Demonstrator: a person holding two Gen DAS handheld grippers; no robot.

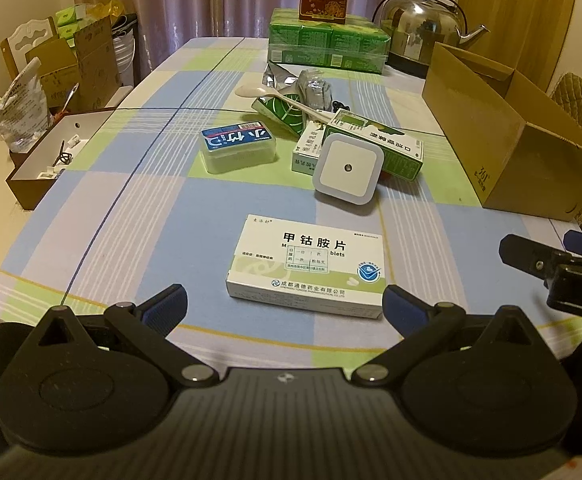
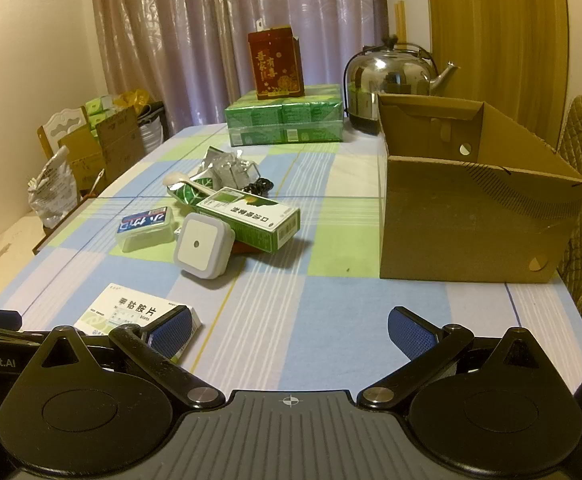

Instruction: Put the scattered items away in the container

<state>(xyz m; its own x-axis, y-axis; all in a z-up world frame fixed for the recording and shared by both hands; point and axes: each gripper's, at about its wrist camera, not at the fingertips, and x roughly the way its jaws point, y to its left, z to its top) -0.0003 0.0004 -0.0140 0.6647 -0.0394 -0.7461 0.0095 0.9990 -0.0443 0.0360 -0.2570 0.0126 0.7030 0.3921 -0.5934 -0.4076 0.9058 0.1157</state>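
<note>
You had both the left hand-held gripper (image 1: 285, 306) and right hand-held gripper (image 2: 289, 332) spread wide and empty, the flat white cardboard medicine box (image 1: 307, 266) lay on the checked tabletop (image 1: 151, 208) just ahead, so straddle its short sides squarely, then carry it to the open brown cardboard box (image 2: 471, 216).

Both views are lit by dim, warm indoor light with a yellowish cast; the source itself is not seen. Soft, short shadows are thrown under the night light (image 1: 348, 168) and the green carton (image 2: 251, 218). Small glare spots are carried by the steel kettle (image 2: 391, 76) (reflections only). Strong fisheye bending is shown at the edges, with dark corners. Far curtains (image 2: 251, 20) are rendered slightly soft and grainy.
</note>
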